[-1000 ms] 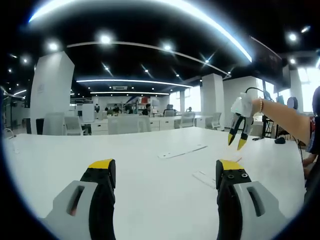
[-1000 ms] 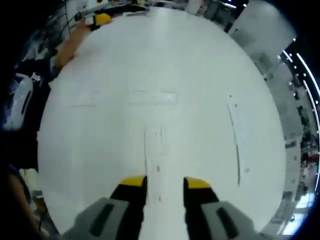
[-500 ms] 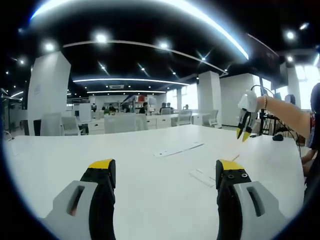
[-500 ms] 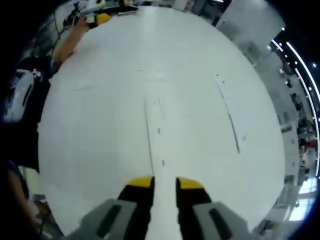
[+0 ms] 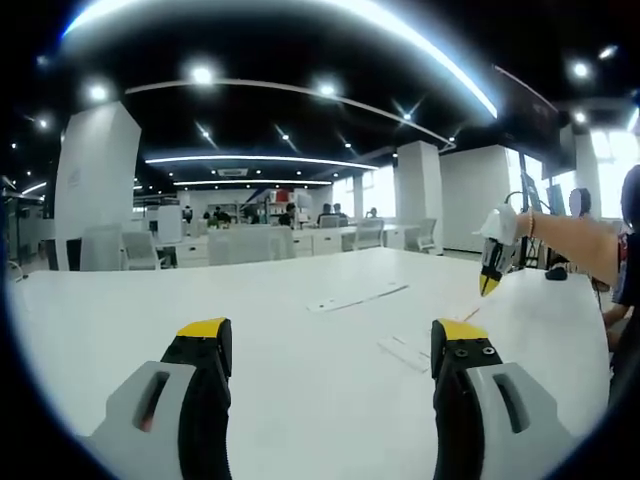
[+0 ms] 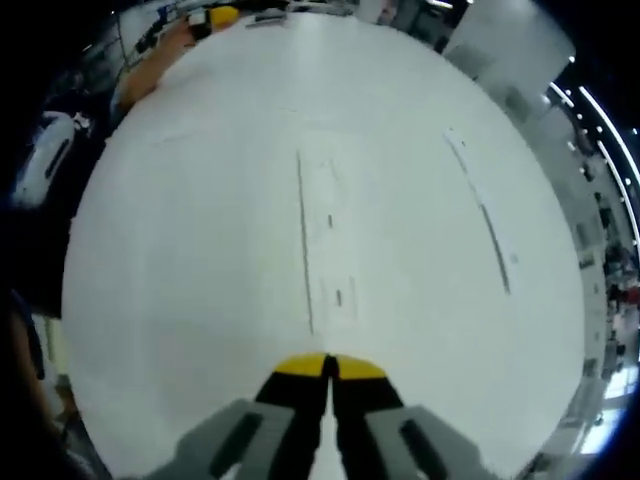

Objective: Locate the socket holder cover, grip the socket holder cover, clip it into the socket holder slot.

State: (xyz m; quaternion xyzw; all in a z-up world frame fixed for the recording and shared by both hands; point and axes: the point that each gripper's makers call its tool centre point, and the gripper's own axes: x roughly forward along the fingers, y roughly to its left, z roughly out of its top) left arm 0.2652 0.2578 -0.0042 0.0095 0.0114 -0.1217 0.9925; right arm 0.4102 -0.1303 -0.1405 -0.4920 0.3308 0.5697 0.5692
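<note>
While the cover (image 6: 322, 240) is lying flat mid-worktop (image 6: 180, 280), just ahead of the right tongs (image 6: 328, 365), pressed together and empty: reopening, lowering squarely astride its long edges, keeping the left tongs (image 5: 330, 340), gaping and empty, clear.

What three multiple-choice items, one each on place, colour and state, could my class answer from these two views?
1. Where does the long white strip lie?
A. On the table, ahead of the right gripper
B. Between the jaws
C. On a chair

2. What colour are the left gripper tips?
A. Red
B. Yellow
C. Blue

3. How do the right gripper's jaws stand?
A. Wide apart
B. Closed together
C. Clamped on a cup

Answers: 1 A, the strip rests flat beyond the tips; 2 B, yellow caps show; 3 B, the tips meet.
</note>
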